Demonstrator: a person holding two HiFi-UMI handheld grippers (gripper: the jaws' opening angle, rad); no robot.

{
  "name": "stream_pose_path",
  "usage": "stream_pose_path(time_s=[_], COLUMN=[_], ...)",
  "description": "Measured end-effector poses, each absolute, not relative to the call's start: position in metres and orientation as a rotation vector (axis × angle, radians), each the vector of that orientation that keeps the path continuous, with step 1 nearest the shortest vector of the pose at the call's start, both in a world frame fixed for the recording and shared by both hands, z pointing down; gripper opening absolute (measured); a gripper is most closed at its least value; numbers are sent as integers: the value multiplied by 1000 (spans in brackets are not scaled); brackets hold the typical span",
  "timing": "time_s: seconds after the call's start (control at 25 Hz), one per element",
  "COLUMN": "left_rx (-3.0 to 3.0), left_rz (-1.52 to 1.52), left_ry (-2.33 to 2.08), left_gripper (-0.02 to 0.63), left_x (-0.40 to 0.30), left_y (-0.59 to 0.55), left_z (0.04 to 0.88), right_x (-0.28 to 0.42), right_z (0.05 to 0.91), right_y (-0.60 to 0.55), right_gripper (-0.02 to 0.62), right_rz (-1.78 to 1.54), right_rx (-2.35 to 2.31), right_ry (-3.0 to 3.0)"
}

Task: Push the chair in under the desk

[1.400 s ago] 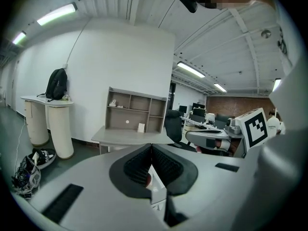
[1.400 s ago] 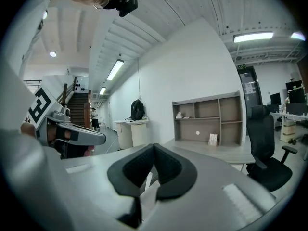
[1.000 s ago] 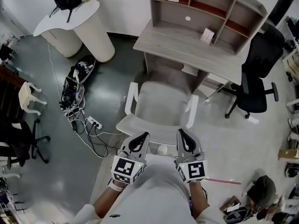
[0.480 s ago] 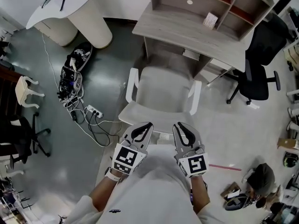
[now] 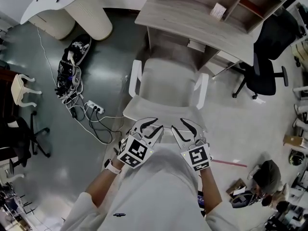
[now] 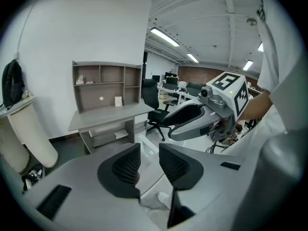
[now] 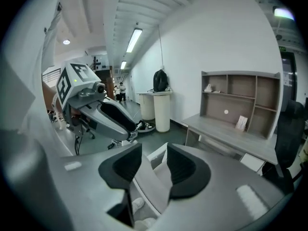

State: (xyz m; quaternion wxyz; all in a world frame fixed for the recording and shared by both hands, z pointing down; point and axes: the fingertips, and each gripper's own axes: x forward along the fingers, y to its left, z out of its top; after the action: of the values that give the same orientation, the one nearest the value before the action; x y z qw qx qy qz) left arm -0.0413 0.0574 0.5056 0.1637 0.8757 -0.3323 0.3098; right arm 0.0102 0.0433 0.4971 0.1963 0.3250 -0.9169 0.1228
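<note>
Reading the claws first: your left claw (image 6: 149,160) has its jaws spread with a narrow gap and nothing pinched; only the chair (image 5: 168,83) shows below through the gap. Your right claw (image 7: 155,162) is spread likewise. The backrest (image 7: 150,186) edge runs along the gap between its jaws, though no view makes contact clear. Both claws sit near each other at the backrest's top, pointing toward the desk (image 5: 192,25).

Why there: the backrest is the side nearest you and farthest from the desk, so a push on it should drive the chair straight ahead. Two claws close to the middle should stop it swivelling. Spread jaws suit a shove; no pinch is needed.

Chair position: it faces the desk, with the seat front just beside the desk's front edge. Most of the seat and both armrests (image 5: 135,81) are out in the open. Judged: the push is barely begun, or about to begin.

Watch: the armrests may meet the desk's edge; from above you can't tell whether they clear it. Loose cables (image 5: 79,102) lie on the floor well left of the chair, out of its path. To the right of the desk a black chair (image 5: 267,57) stands apart.
</note>
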Motion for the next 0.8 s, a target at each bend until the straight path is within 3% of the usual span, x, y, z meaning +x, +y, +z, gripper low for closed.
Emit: stream_pose_path(time_s=[0.28,0.6,0.8], left_rx=[2411,2386,2341], left_rz=[1028,1200,1290], left_ry=[-759,-587,-556], left_gripper=[129,212,213], left_x=[-46,-45,-53], left_y=[63,81,87], left_z=[558,596,631], right_x=[0,-1,-1], right_z=[535,583,613], right_y=[55,73,81], right_gripper=[176,186,199], right_rz=[357,377,361], right_rx=[738,584,519], right_ry=[-2494,-2412,-2338])
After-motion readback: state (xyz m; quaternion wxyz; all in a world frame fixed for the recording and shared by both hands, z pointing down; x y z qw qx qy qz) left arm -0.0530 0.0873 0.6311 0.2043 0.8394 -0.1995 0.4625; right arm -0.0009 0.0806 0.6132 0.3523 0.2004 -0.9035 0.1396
